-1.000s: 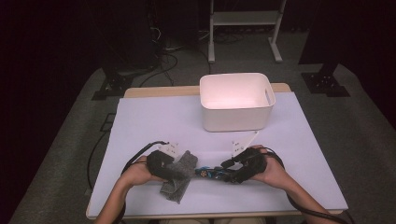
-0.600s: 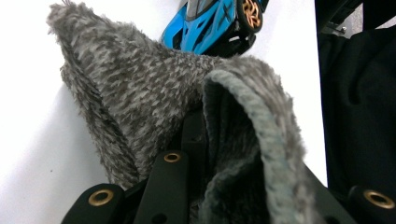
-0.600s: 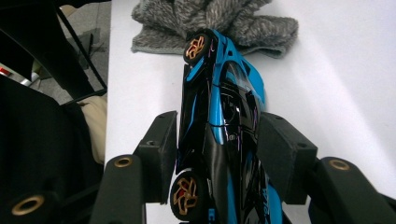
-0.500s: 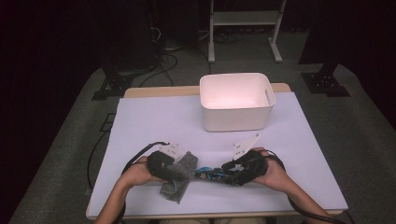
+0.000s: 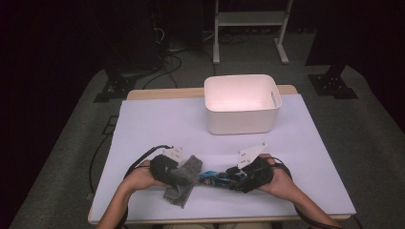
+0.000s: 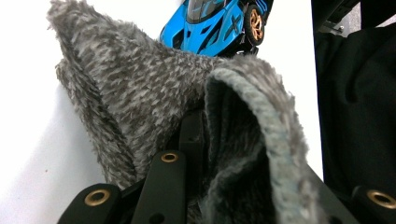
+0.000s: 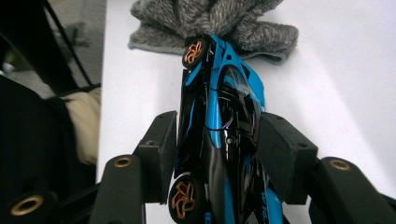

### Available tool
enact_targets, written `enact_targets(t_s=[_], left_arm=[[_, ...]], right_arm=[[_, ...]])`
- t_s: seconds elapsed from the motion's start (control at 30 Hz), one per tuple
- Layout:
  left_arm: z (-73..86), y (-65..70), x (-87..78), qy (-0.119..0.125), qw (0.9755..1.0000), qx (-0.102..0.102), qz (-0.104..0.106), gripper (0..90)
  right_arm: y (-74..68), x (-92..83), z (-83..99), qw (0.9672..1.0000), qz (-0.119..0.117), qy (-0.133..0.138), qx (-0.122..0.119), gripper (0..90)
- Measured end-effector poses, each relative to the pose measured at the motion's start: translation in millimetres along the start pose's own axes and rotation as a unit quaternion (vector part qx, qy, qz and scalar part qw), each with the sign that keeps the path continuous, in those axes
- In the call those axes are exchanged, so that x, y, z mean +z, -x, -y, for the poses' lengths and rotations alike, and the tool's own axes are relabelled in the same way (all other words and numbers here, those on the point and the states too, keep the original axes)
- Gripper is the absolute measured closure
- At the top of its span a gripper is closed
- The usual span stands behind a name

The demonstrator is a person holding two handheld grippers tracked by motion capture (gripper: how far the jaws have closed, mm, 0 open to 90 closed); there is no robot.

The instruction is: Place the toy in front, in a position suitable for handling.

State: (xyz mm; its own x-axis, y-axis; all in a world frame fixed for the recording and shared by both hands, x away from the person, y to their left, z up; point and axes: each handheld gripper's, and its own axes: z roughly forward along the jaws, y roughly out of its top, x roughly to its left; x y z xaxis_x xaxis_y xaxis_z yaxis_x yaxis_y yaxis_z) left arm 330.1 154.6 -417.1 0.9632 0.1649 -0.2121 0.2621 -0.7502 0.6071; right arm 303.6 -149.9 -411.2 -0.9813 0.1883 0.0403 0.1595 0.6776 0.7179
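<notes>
Wiping work is being shown on the worktop (image 5: 143, 124), covered by a white sheet, and it is judged to be in its middle part. The white bin (image 5: 241, 102) is standing well apart at the far side and is being seen with nothing inside, so putting away is probably left to do. The grey cloth (image 5: 184, 179) is being gripped by the left gripper (image 5: 167, 168), whose jaws are clenched on its bunched fold. The blue toy car (image 5: 217, 179) is being held near the front edge, between the two hands, with the jaws of the right gripper (image 5: 239, 174) pressing on its roof and underside. Its long axis is lying across the worktop, left to right, with one end pointing to the cloth and touching it. The car is being kept turned on its side.
</notes>
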Motion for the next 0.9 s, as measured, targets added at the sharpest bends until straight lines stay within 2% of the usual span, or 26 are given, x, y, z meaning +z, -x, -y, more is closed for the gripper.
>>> enact_targets(t_s=[0.07,0.17,0.27,0.43,0.5,0.6,0.67,0.7,0.73,0.77,0.8,0.83,0.9], left_arm=[[0.5,-0.1,-0.4,0.0,1.0,-0.001,0.001,74.9],[0.5,0.0,-0.5,0.0,1.0,-0.001,0.002,74.6],[0.6,-0.2,-0.3,-0.001,1.0,0.0,0.003,74.3],[0.4,0.2,-0.3,-0.001,1.0,0.0,0.004,73.8],[0.6,0.0,-0.5,-0.002,1.0,-0.001,0.004,73.7],[0.1,0.2,-1.0,-0.002,1.0,0.0,0.004,73.7],[-0.3,0.3,-1.2,-0.004,1.0,0.001,0.004,73.7],[-0.3,0.4,-1.3,-0.004,1.0,0.001,0.004,73.7],[0.0,0.5,-1.1,-0.003,1.0,-0.001,0.005,73.7],[0.1,0.2,-0.9,-0.003,1.0,0.0,0.005,73.7],[0.2,0.3,-0.7,-0.003,1.0,-0.001,0.005,73.7],[0.1,0.6,-0.6,-0.003,1.0,-0.002,0.006,73.7],[0.0,0.3,-1.0,-0.003,1.0,0.0,0.005,73.2]], right_arm=[[-3.5,0.9,0.0,0.9998,0.016,-0.004,-0.012,43.8],[-3.8,1.2,0.9,0.9996,0.023,-0.004,-0.012,43.2],[-2.4,-0.8,2.6,1.0,0.007,0.003,-0.003,47.6],[-4.5,-0.3,2.6,0.9999,0.015,0.001,-0.008,46.6],[-4.8,-0.4,3.0,0.9999,0.01,0.004,-0.006,47.0],[-5.7,-0.9,2.9,0.9999,0.013,0.007,-0.006,44.9],[-4.7,0.9,3.3,0.9999,0.015,-0.001,-0.003,38.5],[-4.6,3.1,4.1,0.9999,0.006,-0.008,-0.002,35.7],[-4.6,4.8,4.9,0.9999,0.001,-0.01,-0.004,39.1],[-7.5,7.5,6.2,0.9994,0.022,-0.02,-0.015,45.3],[-8.9,9.5,7.2,0.9989,0.034,-0.024,-0.02,43.9],[-8.2,9.7,7.9,0.9991,0.033,-0.023,-0.015,43.1],[-6.8,10.4,9.8,0.9997,0.006,-0.021,-0.003,37.8]])
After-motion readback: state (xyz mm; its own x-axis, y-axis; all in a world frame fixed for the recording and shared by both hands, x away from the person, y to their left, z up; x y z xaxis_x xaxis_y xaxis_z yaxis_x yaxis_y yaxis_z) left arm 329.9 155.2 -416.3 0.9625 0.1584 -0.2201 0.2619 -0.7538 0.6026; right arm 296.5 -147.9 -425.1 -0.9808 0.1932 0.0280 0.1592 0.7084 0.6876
